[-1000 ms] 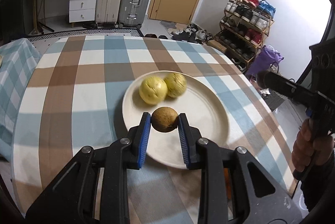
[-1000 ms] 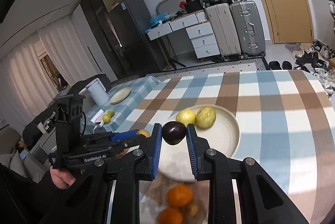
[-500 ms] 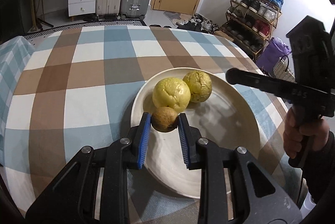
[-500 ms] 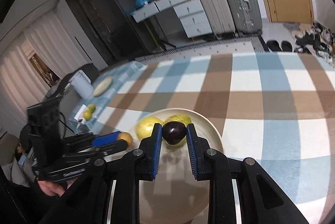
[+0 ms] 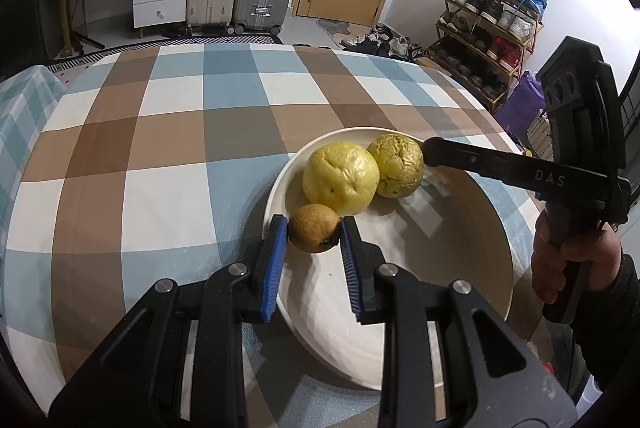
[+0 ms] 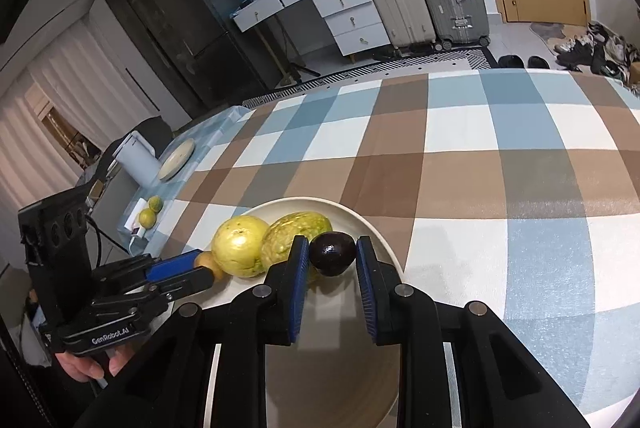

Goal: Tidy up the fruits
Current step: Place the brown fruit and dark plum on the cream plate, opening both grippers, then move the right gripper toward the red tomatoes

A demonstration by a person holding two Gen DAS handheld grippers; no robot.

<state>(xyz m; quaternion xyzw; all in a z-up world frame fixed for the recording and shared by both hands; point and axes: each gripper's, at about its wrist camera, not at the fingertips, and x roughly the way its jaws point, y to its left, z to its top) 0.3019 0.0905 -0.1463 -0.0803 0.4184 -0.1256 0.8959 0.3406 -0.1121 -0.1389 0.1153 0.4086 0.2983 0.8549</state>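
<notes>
A cream plate (image 5: 460,260) (image 6: 372,228) sits on the checked tablecloth. It holds a smooth yellow fruit (image 5: 340,177) (image 6: 240,246) and a wrinkled yellow-green fruit (image 5: 396,165) (image 6: 292,238) side by side. My left gripper (image 5: 314,234) is shut on a small brown fruit (image 5: 314,233) (image 6: 208,262) low over the plate's left edge, touching the smooth yellow fruit. My right gripper (image 6: 332,254) is shut on a dark purple fruit (image 6: 332,253) low over the plate, beside the wrinkled fruit.
The checked tablecloth (image 5: 180,132) covers the table. At its far left edge in the right wrist view stand a white jug (image 6: 134,158), a small plate (image 6: 176,160) and two green-yellow fruits (image 6: 150,212). Suitcases, drawers and a shoe rack lie beyond.
Both grippers have moved over the plate towards the two yellow fruits, each still holding its fruit. The right gripper has come in close beside the wrinkled fruit.
</notes>
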